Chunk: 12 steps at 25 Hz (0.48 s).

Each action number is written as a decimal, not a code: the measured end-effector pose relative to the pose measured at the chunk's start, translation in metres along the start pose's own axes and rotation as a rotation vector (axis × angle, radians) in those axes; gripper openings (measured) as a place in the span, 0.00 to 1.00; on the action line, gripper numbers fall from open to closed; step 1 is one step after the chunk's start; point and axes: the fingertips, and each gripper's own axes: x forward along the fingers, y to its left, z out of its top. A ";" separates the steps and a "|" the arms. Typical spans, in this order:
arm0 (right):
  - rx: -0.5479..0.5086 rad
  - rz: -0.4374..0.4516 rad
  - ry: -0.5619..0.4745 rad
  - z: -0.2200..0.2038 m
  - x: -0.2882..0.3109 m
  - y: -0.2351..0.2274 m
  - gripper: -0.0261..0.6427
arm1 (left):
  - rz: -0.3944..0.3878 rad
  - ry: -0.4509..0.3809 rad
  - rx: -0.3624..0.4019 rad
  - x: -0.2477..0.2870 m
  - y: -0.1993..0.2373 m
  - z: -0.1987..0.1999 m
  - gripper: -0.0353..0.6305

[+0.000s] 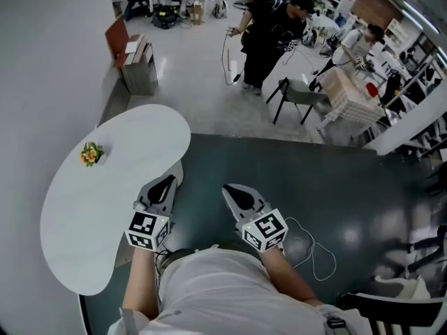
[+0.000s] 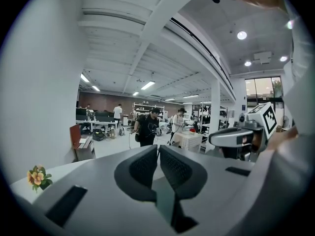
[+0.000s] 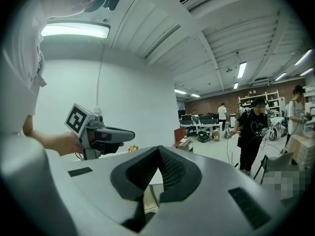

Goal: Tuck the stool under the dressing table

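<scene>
Head view: The white kidney-shaped dressing table (image 1: 105, 215) stood at the left on a dark floor mat (image 1: 335, 187), against the wall. A small bunch of flowers (image 1: 91, 153) sat on the table near its wall edge. A pale rounded form showed from beneath the table's edge; it appeared to be the stool (image 1: 179, 173), largely under the table, though this could not be confirmed. The left gripper (image 1: 167, 183) was held just beside that form, over the table's edge. The right gripper (image 1: 235, 194) was held over the mat, apart from the table. A thin white cable (image 1: 318, 253) lay looped on the mat. A black chair (image 1: 391, 309) stood at the lower right.

Left gripper view: The jaws were fully together with nothing between them. The flowers and the table surface appeared at the lower left and the right gripper at the right. A person in black (image 2: 147, 129) stood in the background.

Right gripper view: The jaws were fully together and empty. The left gripper appeared at the left, with the flowers beyond it.
</scene>
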 end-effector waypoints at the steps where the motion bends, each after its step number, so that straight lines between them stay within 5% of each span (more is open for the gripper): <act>1: 0.007 -0.001 0.003 -0.002 0.001 0.000 0.05 | 0.000 0.003 -0.003 0.000 0.001 -0.003 0.06; 12: 0.019 -0.008 0.000 -0.009 -0.009 0.001 0.05 | -0.012 0.021 -0.003 -0.003 -0.009 -0.013 0.06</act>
